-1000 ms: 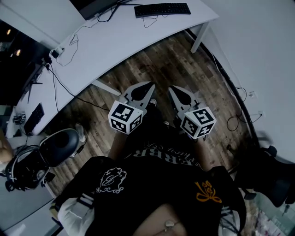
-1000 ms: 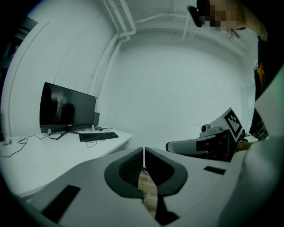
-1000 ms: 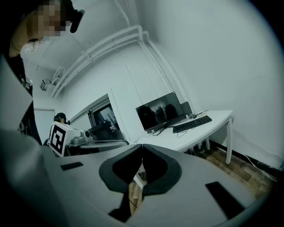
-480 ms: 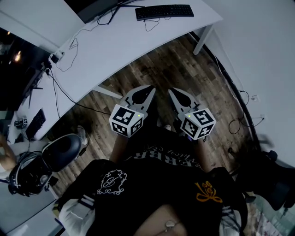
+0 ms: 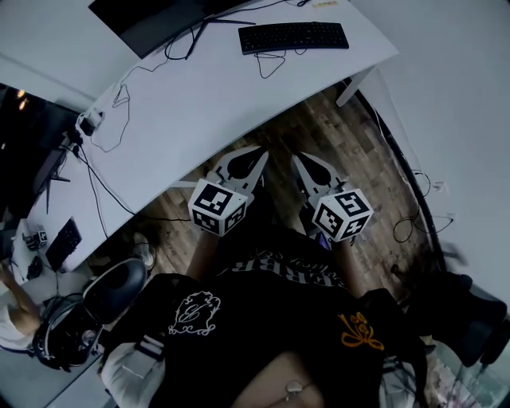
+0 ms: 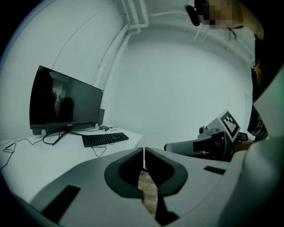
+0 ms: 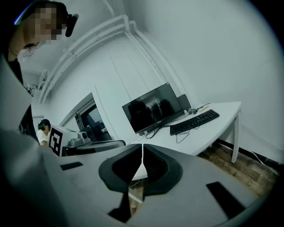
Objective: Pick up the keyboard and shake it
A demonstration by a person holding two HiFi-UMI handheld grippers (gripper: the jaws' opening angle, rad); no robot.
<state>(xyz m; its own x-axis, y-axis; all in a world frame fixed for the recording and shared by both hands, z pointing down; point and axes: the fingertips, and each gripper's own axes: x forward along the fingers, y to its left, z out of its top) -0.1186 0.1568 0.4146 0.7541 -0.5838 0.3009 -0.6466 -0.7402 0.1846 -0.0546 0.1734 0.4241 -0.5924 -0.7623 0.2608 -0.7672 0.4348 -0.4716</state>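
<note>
A black keyboard (image 5: pixel 293 37) lies on the white desk (image 5: pixel 207 96) at the far end, its thin cable looping in front of it. It shows again in the left gripper view as the keyboard (image 6: pixel 105 138) and in the right gripper view as the keyboard (image 7: pixel 194 122). My left gripper (image 5: pixel 263 150) and right gripper (image 5: pixel 296 156) are held side by side over the wooden floor, short of the desk edge and well away from the keyboard. Both have their jaws together with nothing between them.
A dark monitor (image 5: pixel 147 20) stands left of the keyboard with cables trailing over the desk. A desk leg (image 5: pixel 351 86) stands at the right. A black office chair (image 5: pixel 96 299) is at the lower left, another dark chair (image 5: pixel 462 311) at the lower right.
The desk and keyboard have drawn closer and lower in the head view as I moved forward. Both grippers keep the same pose, jaws together.
</note>
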